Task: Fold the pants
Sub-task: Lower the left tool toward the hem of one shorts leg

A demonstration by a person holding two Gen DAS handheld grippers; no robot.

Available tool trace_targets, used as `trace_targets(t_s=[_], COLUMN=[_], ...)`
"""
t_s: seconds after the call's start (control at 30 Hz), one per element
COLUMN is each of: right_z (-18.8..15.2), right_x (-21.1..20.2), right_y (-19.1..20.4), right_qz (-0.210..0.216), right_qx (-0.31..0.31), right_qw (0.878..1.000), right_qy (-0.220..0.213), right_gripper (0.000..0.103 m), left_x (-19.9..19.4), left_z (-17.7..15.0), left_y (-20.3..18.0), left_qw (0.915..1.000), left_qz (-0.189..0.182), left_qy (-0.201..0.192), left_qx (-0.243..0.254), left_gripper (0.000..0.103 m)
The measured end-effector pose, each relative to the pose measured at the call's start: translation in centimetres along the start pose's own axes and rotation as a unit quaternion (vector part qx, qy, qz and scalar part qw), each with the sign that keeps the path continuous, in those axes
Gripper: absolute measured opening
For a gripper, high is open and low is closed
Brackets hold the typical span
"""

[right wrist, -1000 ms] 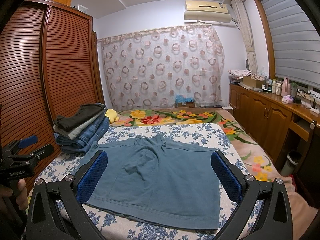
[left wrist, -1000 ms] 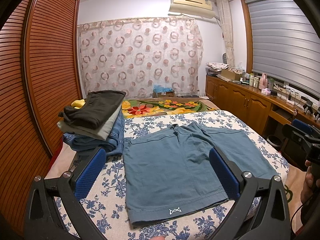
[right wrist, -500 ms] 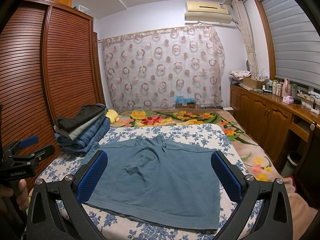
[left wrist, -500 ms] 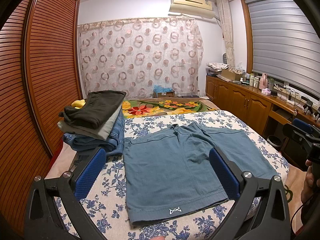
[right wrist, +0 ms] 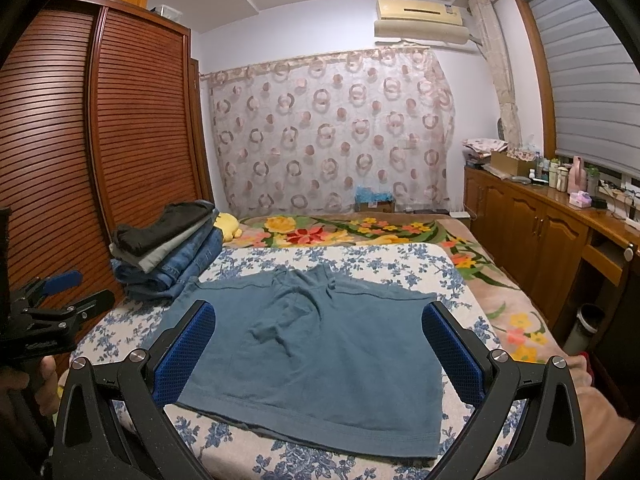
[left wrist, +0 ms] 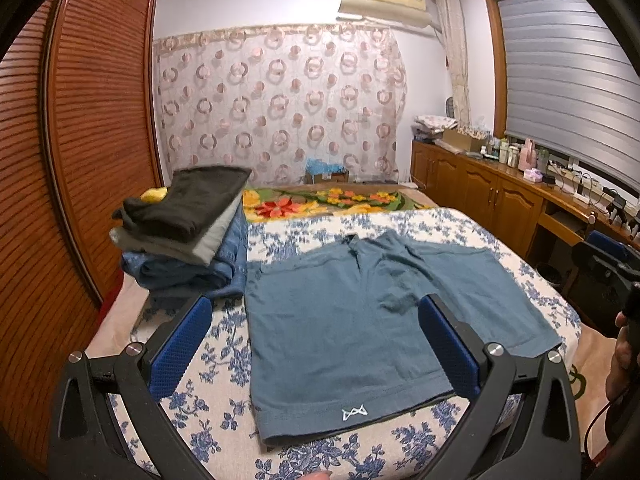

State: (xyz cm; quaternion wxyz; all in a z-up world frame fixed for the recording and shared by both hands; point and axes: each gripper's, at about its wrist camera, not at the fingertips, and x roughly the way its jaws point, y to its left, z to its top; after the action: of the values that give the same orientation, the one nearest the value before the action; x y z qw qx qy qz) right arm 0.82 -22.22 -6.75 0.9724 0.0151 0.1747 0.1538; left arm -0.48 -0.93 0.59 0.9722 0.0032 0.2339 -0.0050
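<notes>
A pair of blue-grey shorts point(left wrist: 360, 320) lies spread flat on the floral bedspread point(left wrist: 224, 360), leg hems toward me, with a small white logo near the front hem. It also shows in the right wrist view point(right wrist: 320, 352). My left gripper point(left wrist: 316, 344) is open and empty, held above the near left of the shorts. My right gripper point(right wrist: 318, 350) is open and empty, held above the near right of the shorts. Each gripper shows at the edge of the other's view, the left one point(right wrist: 52, 308) and the right one point(left wrist: 608, 264).
A stack of folded clothes point(left wrist: 188, 228) sits at the bed's left, beside the wooden slatted wardrobe point(left wrist: 80, 160). A flowered blanket point(left wrist: 320, 200) lies at the far end. Wooden cabinets point(right wrist: 540, 232) run along the right wall, a bin point(right wrist: 588, 320) below.
Both grippers have shifted only slightly. The shorts lie as before.
</notes>
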Motion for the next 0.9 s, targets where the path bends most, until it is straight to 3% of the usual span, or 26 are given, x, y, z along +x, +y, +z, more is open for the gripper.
trace_targets(t_s=[0.57, 0.9], right_z=[-0.2, 0.1], right_x=[0.9, 1.7], right_y=[-0.3, -0.4], right_qz=[-0.002, -0.002], right_qx=[-0.016, -0.033], right_qw=[0.999, 0.995], right_qy=[0.047, 0.090], right_gripper=[0.103, 0.103], left_x=[3.6, 5.5], left_z=[-3.4, -6.1], left_y=[3.2, 5.8], left_qw=[0.9985, 0.9949], left_qz=[0.011, 0.010], left_qy=[0.048, 0.095], left_qx=[-0.022, -0.033], left_gripper=[0.103, 0.103])
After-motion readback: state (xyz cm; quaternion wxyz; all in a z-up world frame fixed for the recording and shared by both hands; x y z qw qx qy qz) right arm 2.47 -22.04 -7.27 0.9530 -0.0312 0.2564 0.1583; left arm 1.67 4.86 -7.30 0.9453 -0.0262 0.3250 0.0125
